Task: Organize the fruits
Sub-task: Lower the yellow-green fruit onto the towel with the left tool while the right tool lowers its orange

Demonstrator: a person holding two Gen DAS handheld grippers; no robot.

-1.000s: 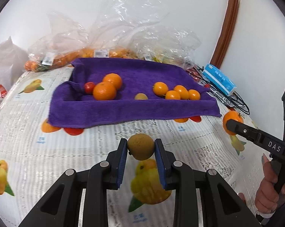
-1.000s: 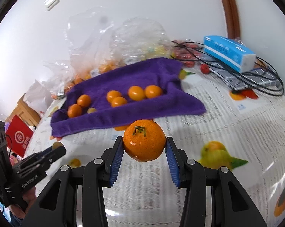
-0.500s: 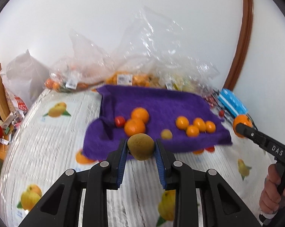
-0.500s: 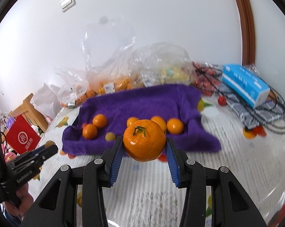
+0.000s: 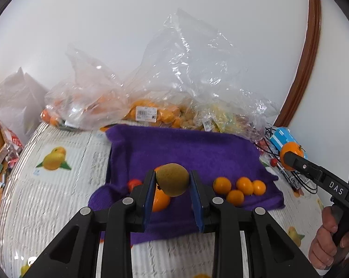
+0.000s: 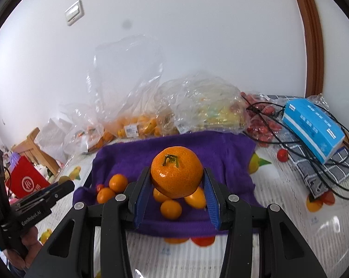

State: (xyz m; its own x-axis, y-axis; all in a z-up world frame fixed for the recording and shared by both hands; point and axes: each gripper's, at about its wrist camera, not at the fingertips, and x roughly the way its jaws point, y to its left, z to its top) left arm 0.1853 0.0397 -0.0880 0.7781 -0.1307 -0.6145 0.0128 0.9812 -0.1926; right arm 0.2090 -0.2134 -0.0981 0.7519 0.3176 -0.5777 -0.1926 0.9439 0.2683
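My left gripper (image 5: 172, 186) is shut on a brownish-green round fruit (image 5: 172, 179), held above the near edge of the purple towel (image 5: 186, 153). My right gripper (image 6: 177, 183) is shut on a large mandarin with a green stem (image 6: 176, 171), also above the towel (image 6: 220, 153). On the towel lie several small orange kumquats (image 5: 239, 188), a larger orange (image 5: 160, 200) and a small red tomato (image 5: 134, 183). The right gripper with its mandarin also shows in the left wrist view (image 5: 290, 156).
Clear plastic bags of fruit (image 5: 151, 113) line the wall behind the towel. A blue tissue box (image 6: 313, 127), black cables (image 6: 325, 162) and loose red tomatoes (image 6: 282, 155) lie at the right. A red packet (image 6: 26, 180) and wooden chair (image 6: 33, 148) stand left of the table.
Both grippers have risen and moved toward the towel with their fruits still held; the towel and bags now sit lower and nearer in both views.
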